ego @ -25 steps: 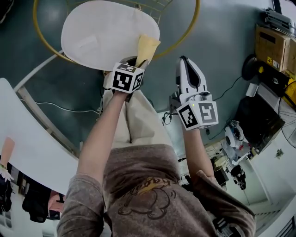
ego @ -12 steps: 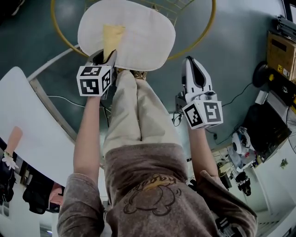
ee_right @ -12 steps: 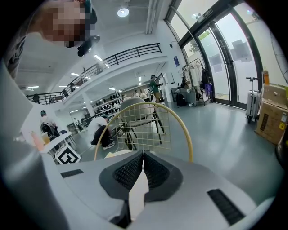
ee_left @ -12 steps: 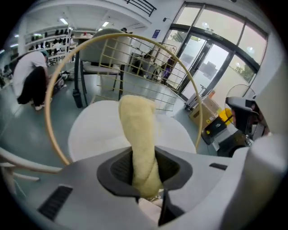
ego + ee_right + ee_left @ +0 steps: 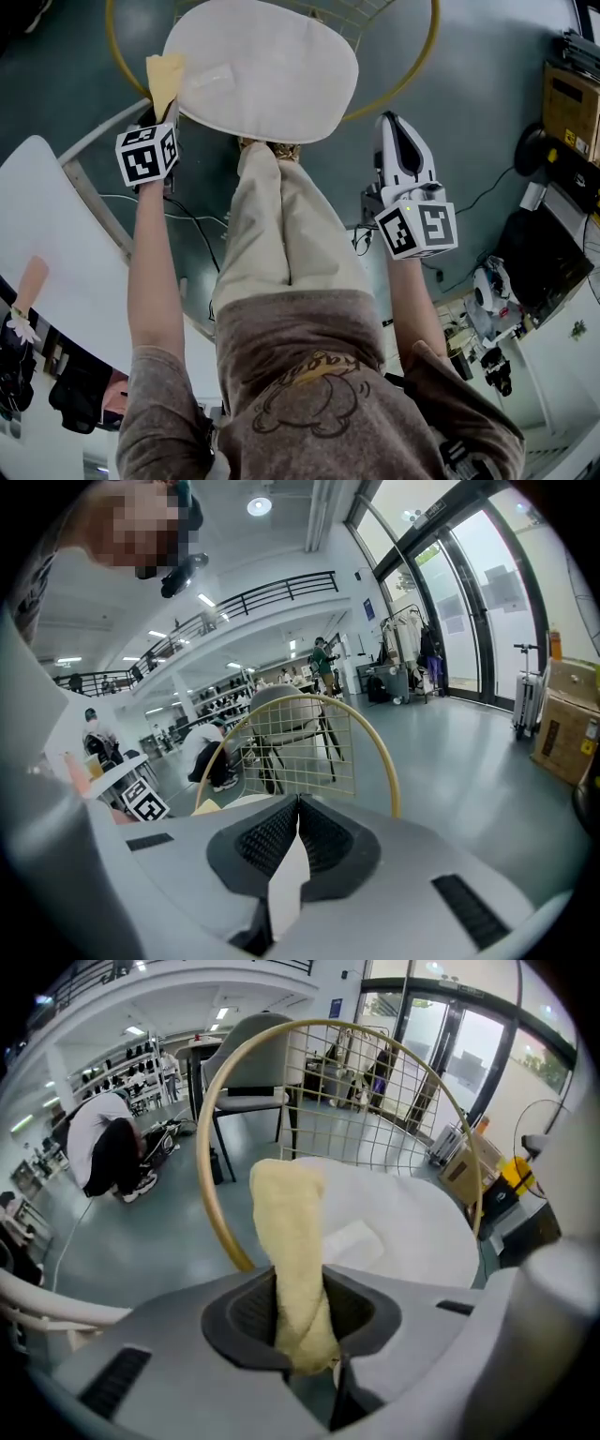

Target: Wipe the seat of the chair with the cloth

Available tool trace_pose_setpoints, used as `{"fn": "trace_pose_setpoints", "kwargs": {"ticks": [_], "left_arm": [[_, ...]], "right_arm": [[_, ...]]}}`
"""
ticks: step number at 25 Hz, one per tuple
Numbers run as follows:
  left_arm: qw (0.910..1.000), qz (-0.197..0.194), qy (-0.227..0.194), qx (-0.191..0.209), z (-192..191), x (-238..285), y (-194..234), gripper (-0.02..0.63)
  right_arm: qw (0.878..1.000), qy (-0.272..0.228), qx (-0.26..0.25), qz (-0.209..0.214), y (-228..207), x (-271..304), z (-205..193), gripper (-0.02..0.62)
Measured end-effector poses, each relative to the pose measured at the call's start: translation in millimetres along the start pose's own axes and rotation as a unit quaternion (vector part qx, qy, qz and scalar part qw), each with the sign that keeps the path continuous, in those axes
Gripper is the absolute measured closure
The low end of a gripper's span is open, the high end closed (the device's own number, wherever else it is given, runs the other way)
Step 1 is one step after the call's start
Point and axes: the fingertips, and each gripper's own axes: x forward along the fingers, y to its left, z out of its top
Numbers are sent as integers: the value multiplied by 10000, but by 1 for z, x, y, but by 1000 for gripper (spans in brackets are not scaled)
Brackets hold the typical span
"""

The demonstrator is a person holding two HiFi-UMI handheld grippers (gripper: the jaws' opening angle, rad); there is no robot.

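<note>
The chair's white oval seat (image 5: 267, 66) lies at the top of the head view, ringed by a gold wire frame (image 5: 427, 56). My left gripper (image 5: 161, 103) is at the seat's left edge, shut on a yellow cloth (image 5: 164, 73) that sticks out forward, mostly off the rim. In the left gripper view the cloth (image 5: 286, 1251) stands up between the jaws, with the seat (image 5: 412, 1232) just to its right. My right gripper (image 5: 392, 124) hangs over the floor right of the seat, shut and empty; its view shows the jaws closed before the chair's wire back (image 5: 300, 733).
A white table (image 5: 47, 262) fills the left side. Cardboard boxes (image 5: 570, 103) and dark equipment (image 5: 530, 253) crowd the right. Cables (image 5: 192, 220) trail on the floor. The person's legs (image 5: 277, 225) reach under the seat's near edge. Another person crouches farther off (image 5: 103, 1147).
My left gripper has swept the cloth leftwards across the seat, from its right edge to its left rim. The right gripper has hardly moved.
</note>
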Motion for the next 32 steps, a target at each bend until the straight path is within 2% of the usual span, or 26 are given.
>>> {"fn": "trace_pose_setpoints", "kwargs": {"ticks": [5,12,19,28,32], "left_arm": [[10000,-11,64,13,-12,10,2,499],[9992,-301,162,-205,-30,20,-34,499],[9952,-861,430,-202,-58,34,-106,499],[9865,-1458,563,-483,-62,40,-171,499],[9816,-1761,634,-376,-62,41,-202,500]], "right_arm": [[10000,36,14,-8,3,-1,-2,568],[10000,14,63,-2,2,0,-4,568],[10000,41,72,25,6,-1,-7,568],[10000,40,64,-4,2,-6,-8,568],[10000,49,68,-44,-1,-9,-10,568]]}}
